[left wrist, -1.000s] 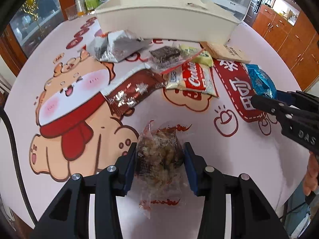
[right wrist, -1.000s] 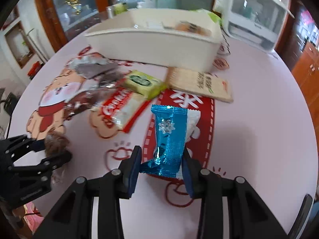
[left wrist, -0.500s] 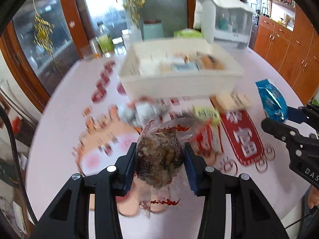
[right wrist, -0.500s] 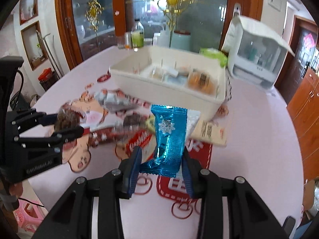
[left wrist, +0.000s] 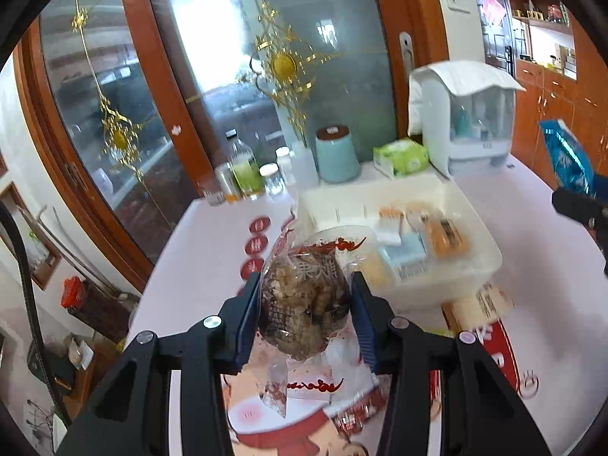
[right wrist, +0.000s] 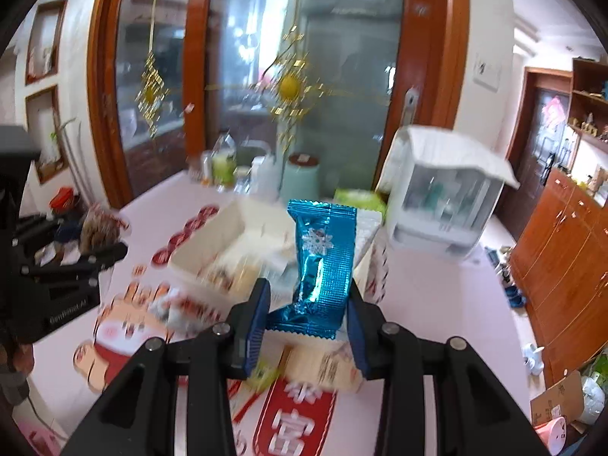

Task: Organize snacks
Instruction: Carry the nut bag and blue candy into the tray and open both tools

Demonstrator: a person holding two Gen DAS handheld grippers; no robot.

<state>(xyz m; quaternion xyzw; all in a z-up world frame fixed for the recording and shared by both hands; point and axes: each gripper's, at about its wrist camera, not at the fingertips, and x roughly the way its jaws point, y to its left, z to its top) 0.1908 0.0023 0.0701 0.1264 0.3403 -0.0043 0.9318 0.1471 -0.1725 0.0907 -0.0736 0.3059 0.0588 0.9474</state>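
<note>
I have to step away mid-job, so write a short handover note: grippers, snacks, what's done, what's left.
Left gripper: jaws shut on a clear bag of brown snack, held above the table.
Right gripper: jaws shut on a blue foil packet, also in the air.
White bin ahead already holds several packets.
Left: drop both in, then collect the packets remaining on the pink tablecloth.

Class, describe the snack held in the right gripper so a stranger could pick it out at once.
Find the cream plastic storage bin on the pink cartoon-printed table. In front of it, the right gripper is shut on a shiny blue foil packet. Alone among the snacks, it is metallic blue with a white snowflake.
</note>
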